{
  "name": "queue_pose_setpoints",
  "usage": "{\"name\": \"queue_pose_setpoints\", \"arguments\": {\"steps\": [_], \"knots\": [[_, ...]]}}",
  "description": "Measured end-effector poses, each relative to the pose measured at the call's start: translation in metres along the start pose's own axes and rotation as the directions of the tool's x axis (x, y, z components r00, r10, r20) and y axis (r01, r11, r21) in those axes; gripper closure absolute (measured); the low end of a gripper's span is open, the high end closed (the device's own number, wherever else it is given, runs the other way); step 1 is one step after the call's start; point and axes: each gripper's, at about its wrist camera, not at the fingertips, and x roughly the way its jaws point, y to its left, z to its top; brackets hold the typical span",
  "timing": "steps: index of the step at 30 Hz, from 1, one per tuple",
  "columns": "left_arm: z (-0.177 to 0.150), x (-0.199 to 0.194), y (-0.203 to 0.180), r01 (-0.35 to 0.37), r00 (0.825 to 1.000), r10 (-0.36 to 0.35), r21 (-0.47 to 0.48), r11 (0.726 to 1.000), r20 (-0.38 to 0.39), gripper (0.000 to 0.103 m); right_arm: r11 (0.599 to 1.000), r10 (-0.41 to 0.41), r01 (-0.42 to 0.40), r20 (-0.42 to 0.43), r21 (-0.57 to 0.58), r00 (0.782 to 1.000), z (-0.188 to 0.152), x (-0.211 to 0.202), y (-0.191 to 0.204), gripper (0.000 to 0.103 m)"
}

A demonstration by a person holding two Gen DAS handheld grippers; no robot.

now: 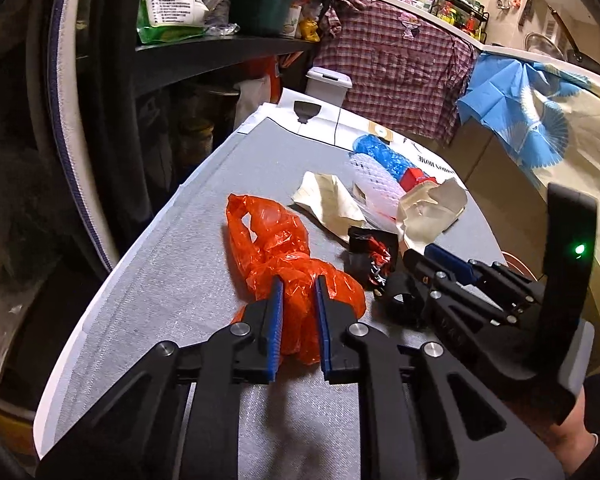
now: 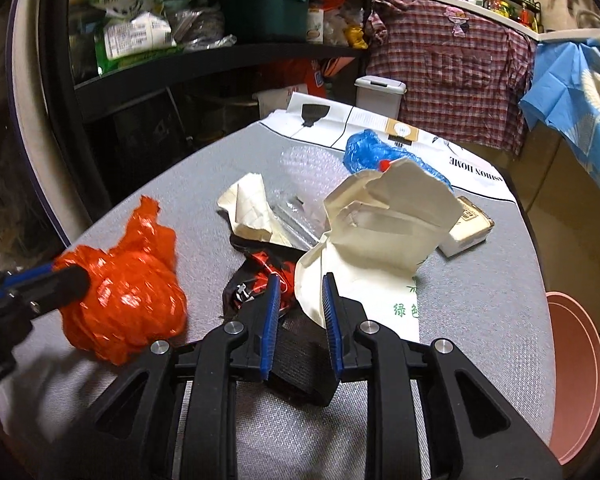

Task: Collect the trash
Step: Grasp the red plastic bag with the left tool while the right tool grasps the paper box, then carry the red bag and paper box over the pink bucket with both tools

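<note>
desk [image 1: 172,264]: grey woven top carrying a scatter of trash, with a printed white sheet at its far end.
shelf unit [image 1: 220,48]: dark, past the desk's far left corner, stacked with packets and a green bin.
checked cloth [image 1: 396,72]: hangs behind the desk's far edge; a small white lidded bin [image 1: 329,84] stands in front of it.
orange plastic bag [image 1: 284,256]: crumpled on the near-left part of the desk, its near end between the left jaws.
cream paper bag [image 2: 380,232]: crushed, standing up in the middle of the pile, its lower edge just beyond the right jaws.
blue plastic wrap [image 2: 364,150]: at the far side of the pile, on the printed sheet.
black-and-red wrapper [image 2: 256,280]: flat on the desk between the orange bag and the paper bag.
left gripper [image 1: 298,286]: jaws pinched on the orange bag's near end.
right gripper [image 2: 300,284]: jaws narrowly apart over the wrapper and the paper bag's edge; whether they press on either cannot be told.
</note>
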Motion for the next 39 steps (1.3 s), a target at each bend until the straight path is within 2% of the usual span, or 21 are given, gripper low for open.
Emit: {"name": "queue_pose_setpoints", "arguments": {"steps": [5,7,9,12,20,39], "knots": [[0.001,0.0,0.001,0.003,1.0,-0.003,-0.007,1.0,-0.001,0.088,1.0,-0.021,0.021,-0.014,-0.012,1.0,-0.002,0.005,0.002,0.082],[0.001,-0.001,0.001,0.0,1.0,0.0,-0.006,1.0,0.001,0.088,1.0,-0.025,0.025,-0.017,-0.009,1.0,-0.002,0.005,0.001,0.086],[0.001,0.0,0.001,0.002,1.0,-0.002,-0.005,1.0,0.0,0.088,1.0,-0.021,0.021,-0.017,-0.009,1.0,-0.001,0.005,0.0,0.095],[0.003,-0.001,0.001,-0.002,1.0,0.002,-0.001,1.0,0.003,0.089,1.0,-0.026,0.026,0.005,-0.012,1.0,0.001,-0.001,-0.001,0.099],[0.008,-0.012,-0.008,0.001,0.999,-0.002,0.027,1.0,0.038,0.09,0.998,-0.064,0.064,0.084,0.013,0.994,0.008,-0.035,-0.013,0.102],[0.004,-0.045,-0.043,0.039,0.995,-0.048,0.101,0.994,0.089,0.092,0.99,-0.095,0.078,0.141,0.121,0.985,-0.003,-0.125,-0.061,0.102]]}}
